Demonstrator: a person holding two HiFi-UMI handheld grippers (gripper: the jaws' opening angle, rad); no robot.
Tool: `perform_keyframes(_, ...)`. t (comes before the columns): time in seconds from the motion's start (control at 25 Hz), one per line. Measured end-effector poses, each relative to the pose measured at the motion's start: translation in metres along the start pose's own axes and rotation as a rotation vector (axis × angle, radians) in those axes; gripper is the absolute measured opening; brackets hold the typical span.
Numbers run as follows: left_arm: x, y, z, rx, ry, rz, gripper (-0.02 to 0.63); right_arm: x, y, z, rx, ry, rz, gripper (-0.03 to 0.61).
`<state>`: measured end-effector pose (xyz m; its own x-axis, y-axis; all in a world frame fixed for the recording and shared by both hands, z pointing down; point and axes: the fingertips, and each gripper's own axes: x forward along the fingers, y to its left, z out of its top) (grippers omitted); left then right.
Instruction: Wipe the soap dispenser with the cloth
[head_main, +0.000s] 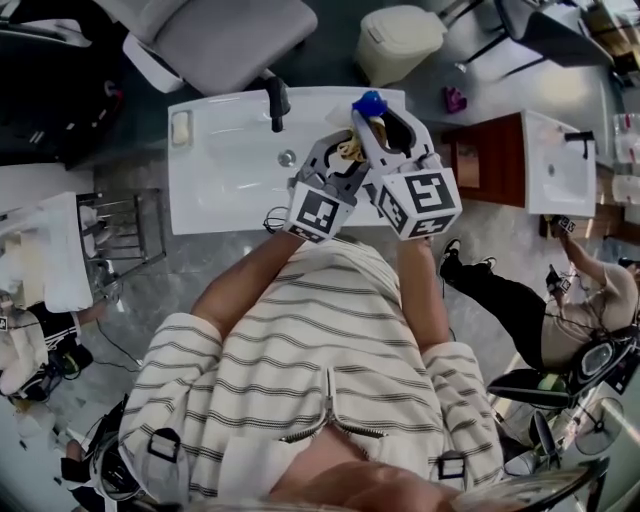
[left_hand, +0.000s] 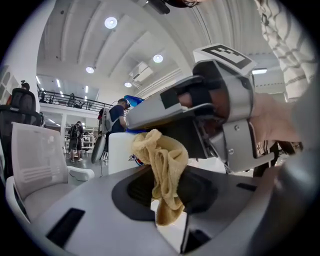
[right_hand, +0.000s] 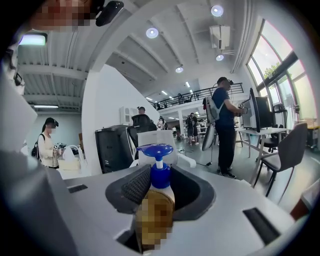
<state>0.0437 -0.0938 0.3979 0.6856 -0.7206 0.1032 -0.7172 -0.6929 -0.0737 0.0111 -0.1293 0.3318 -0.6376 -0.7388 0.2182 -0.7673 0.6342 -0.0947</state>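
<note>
- Short-sleeved shirt (head_main: 300, 340): cream with thin dark horizontal stripes, which also cross both sleeves.
- A metal zip (head_main: 330, 395) at the neck, its two sides parting into a collar.
- A dark strap with a black buckle (head_main: 163, 444) on each shoulder.
- Left gripper (head_main: 343, 150): light grey moulded shell with a black-lined hollow round the jaws.
- Its marker cube (head_main: 320, 211): white faces with black square patterns.
- A thin black cable (head_main: 274, 218) beside that cube.
- Right gripper (head_main: 385, 122): the same grey shell, with a matching cube.
- Small round screws (left_hand: 231, 128) in a grey side plate on it.
- Its black jaw pads (right_hand: 136, 187) are ribbed.
</note>
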Motion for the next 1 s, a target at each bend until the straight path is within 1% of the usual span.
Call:
perform_keyframes(0.12, 0.003, -0.001, -0.004, -0.006, 0.007, -0.014, 0.097, -0.003, -0.002, 0.005, 0.005, -0.013, -0.002, 0.123)
perform_keyframes(0.44, 0.002, -0.002, -0.028, -0.025, 0.062, -0.017, 0.098, -0.011, -0.001, 0.009, 0.019, -0.035, -0.003, 0.123)
perform_keyframes(0.68, -0.003, 0.000, -0.039, -0.018, 0.093, -0.022, 0.097, -0.015, -0.005, 0.013, 0.027, -0.037, -0.015, 0.124)
perform_keyframes(1.0, -0.020, 0.004, -0.039, -0.004, 0.091, -0.006, 0.098, -0.024, -0.006, 0.009, 0.027, -0.037, -0.024, 0.124)
